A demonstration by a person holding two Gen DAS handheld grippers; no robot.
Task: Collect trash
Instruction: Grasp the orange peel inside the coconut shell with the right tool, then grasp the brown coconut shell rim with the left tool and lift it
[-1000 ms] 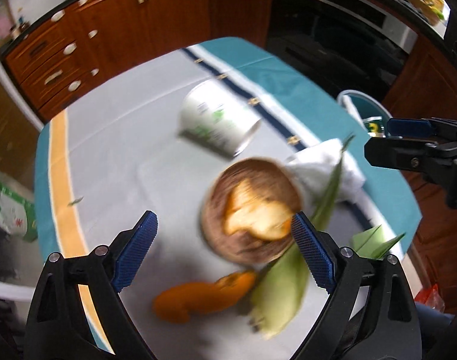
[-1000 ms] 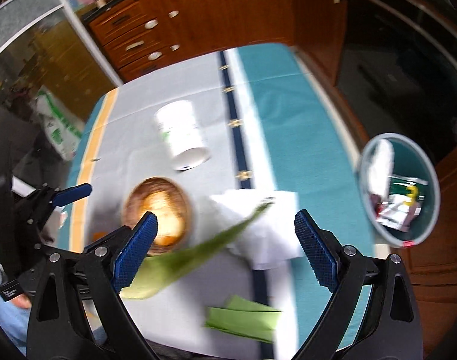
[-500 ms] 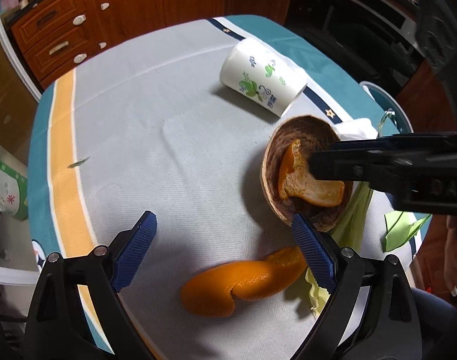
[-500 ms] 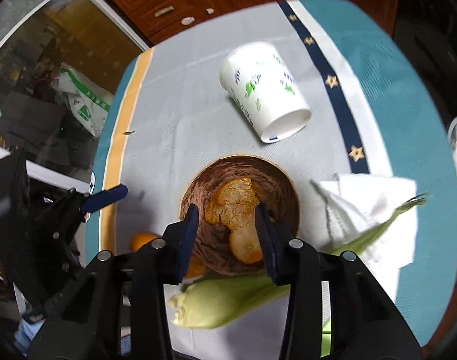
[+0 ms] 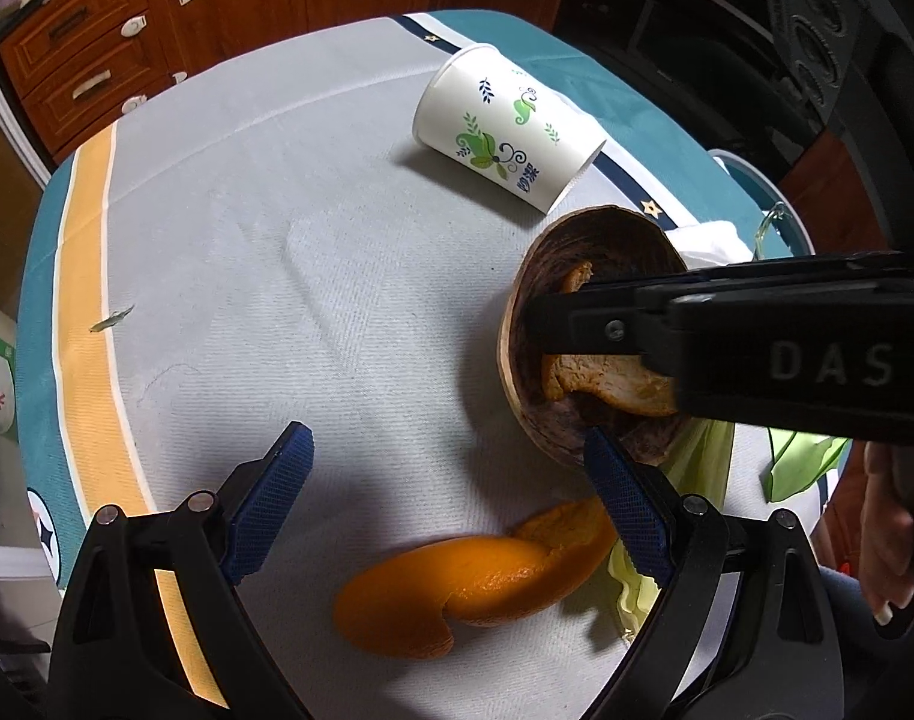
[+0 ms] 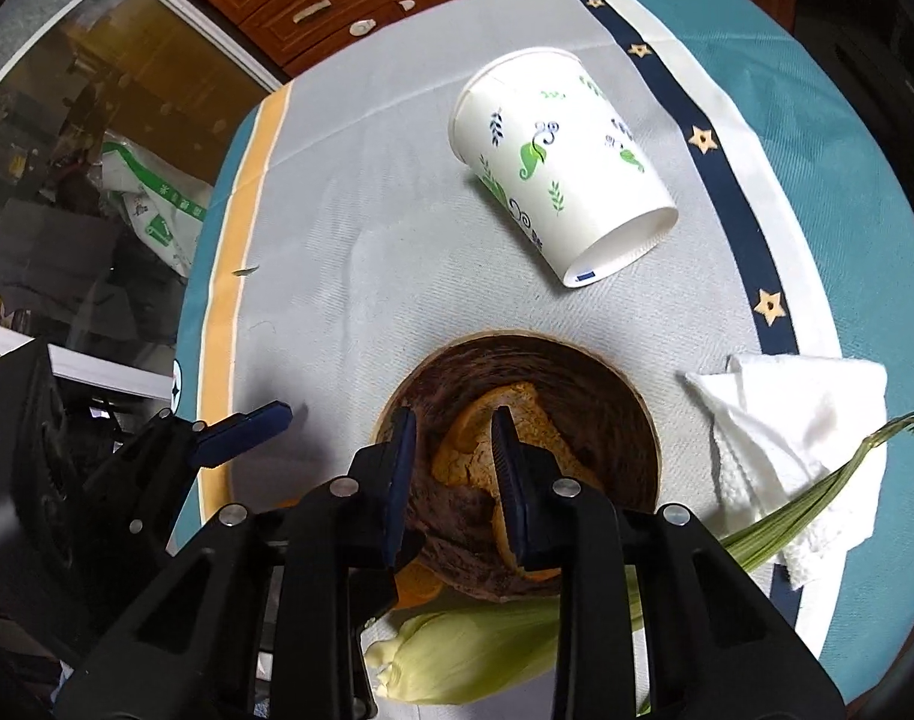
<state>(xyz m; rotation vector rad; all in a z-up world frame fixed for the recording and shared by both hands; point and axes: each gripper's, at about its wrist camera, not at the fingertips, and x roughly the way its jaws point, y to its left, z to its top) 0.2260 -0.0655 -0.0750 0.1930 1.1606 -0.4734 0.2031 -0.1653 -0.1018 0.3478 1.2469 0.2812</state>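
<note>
A brown coconut-shell bowl [image 6: 583, 378] [image 5: 577, 246] holds a piece of orange peel [image 6: 475, 438] [image 5: 607, 378]. My right gripper [image 6: 452, 420] reaches down into the bowl with its jaws closing. The peel lies between the blue pads, and a gap still shows on its left side. My left gripper [image 5: 444, 447] hangs open over the tablecloth, just above a larger curl of orange peel [image 5: 457, 588]. A printed paper cup [image 6: 559, 168] [image 5: 511, 138] lies on its side beyond the bowl. A corn husk [image 6: 475, 654] and a white napkin [image 6: 799, 414] lie beside the bowl.
A green husk scrap [image 5: 799, 462] sits near the table's right edge. The pale rim of a bin [image 5: 742, 165] shows past that edge. A person's hand [image 5: 889, 516] holds the right gripper. Wooden drawers [image 5: 96, 60] stand behind the table.
The right gripper swung left from over the napkin to the bowl, dropped into it, and its jaws narrowed from wide apart. The left gripper sank closer to the table peel.
</note>
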